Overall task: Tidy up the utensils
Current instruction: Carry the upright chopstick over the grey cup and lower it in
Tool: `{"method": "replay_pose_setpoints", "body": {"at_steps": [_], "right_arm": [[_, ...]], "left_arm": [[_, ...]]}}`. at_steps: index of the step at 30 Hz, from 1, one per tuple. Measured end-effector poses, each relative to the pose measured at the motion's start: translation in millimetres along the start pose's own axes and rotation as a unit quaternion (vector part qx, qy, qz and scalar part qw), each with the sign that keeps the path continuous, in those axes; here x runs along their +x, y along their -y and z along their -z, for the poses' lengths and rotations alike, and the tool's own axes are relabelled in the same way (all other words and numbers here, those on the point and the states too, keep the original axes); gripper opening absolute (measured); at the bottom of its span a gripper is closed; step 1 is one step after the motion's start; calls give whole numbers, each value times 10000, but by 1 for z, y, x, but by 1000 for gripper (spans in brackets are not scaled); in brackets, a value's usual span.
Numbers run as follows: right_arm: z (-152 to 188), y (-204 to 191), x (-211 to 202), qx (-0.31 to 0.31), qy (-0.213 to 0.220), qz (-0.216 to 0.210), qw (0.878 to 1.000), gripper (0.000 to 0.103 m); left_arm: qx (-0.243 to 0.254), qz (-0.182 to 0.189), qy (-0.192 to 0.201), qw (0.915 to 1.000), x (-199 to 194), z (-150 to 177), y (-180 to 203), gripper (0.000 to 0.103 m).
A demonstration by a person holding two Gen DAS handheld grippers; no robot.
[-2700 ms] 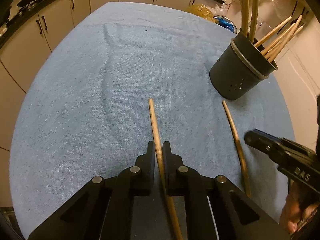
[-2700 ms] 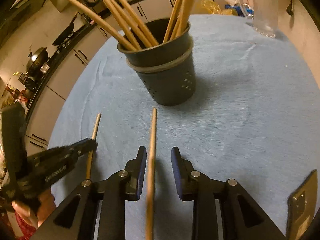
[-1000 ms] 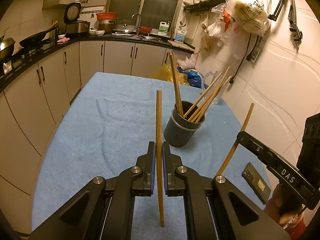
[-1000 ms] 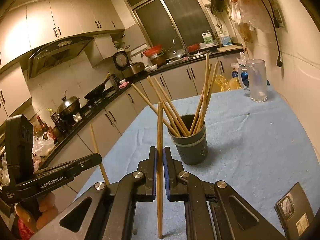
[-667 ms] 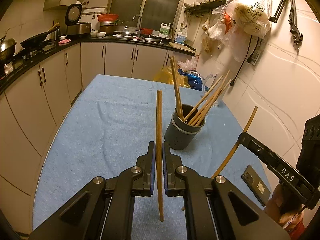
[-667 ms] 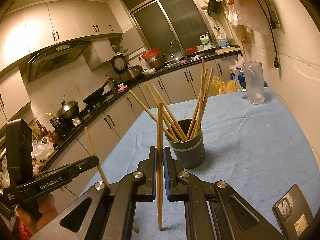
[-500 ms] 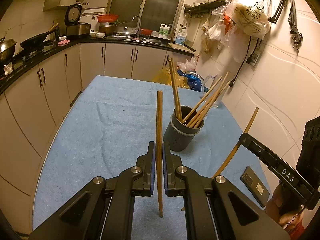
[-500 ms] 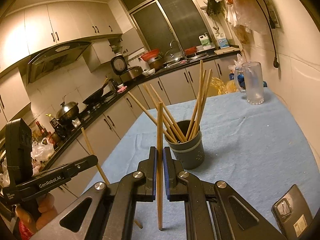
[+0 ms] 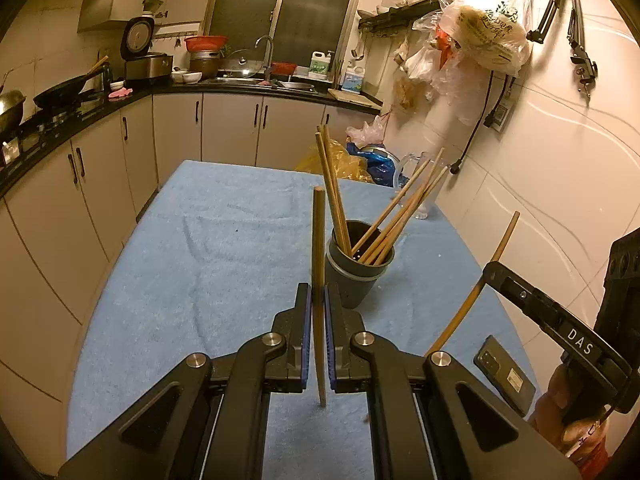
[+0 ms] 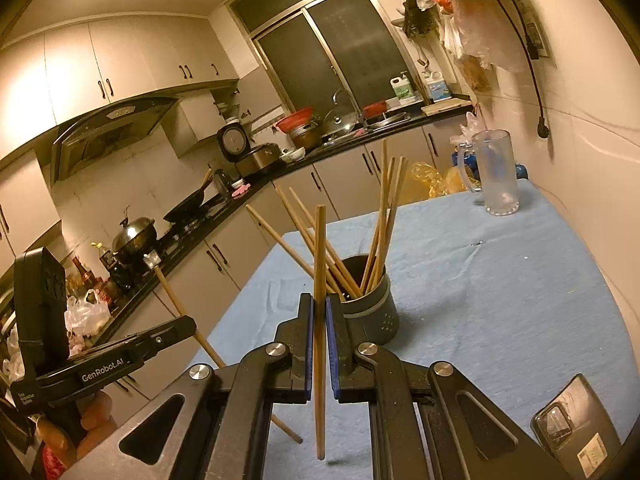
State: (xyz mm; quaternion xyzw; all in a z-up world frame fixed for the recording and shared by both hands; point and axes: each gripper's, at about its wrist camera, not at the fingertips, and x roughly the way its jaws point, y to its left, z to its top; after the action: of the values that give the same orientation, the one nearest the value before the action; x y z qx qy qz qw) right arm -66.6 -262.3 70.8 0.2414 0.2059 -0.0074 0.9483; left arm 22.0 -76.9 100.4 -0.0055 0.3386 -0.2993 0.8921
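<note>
A dark grey utensil cup [image 9: 357, 272] [image 10: 374, 308] stands on the blue cloth with several wooden chopsticks leaning in it. My left gripper [image 9: 319, 300] is shut on one wooden chopstick [image 9: 319, 240], held upright above the table just left of the cup. My right gripper [image 10: 320, 312] is shut on a second chopstick [image 10: 319, 256], also upright, in front of the cup. Each gripper shows in the other's view: the right one [image 9: 490, 270] with its chopstick [image 9: 502, 240] at the right edge, the left one [image 10: 188, 326] with its chopstick [image 10: 172, 296] at the lower left.
A black phone [image 10: 576, 426] [image 9: 504, 372] lies on the cloth near the front right. A glass mug [image 10: 496, 172] stands at the far right corner. Kitchen cabinets and a counter run along the left and back; a tiled wall bounds the right.
Both grippers were lifted off the cloth with their chopsticks since the earliest frames. Over the last second the views shifted only slightly, and the right view tilted a little.
</note>
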Motion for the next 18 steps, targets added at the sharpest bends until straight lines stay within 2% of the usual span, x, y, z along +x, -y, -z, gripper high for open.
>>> {"method": "replay_pose_setpoints", "body": {"at_steps": [18], "right_arm": [[-33, 9, -19, 91, 341, 42, 9994, 7]], "left_arm": [[117, 120, 139, 9998, -9, -27, 17, 6]]}}
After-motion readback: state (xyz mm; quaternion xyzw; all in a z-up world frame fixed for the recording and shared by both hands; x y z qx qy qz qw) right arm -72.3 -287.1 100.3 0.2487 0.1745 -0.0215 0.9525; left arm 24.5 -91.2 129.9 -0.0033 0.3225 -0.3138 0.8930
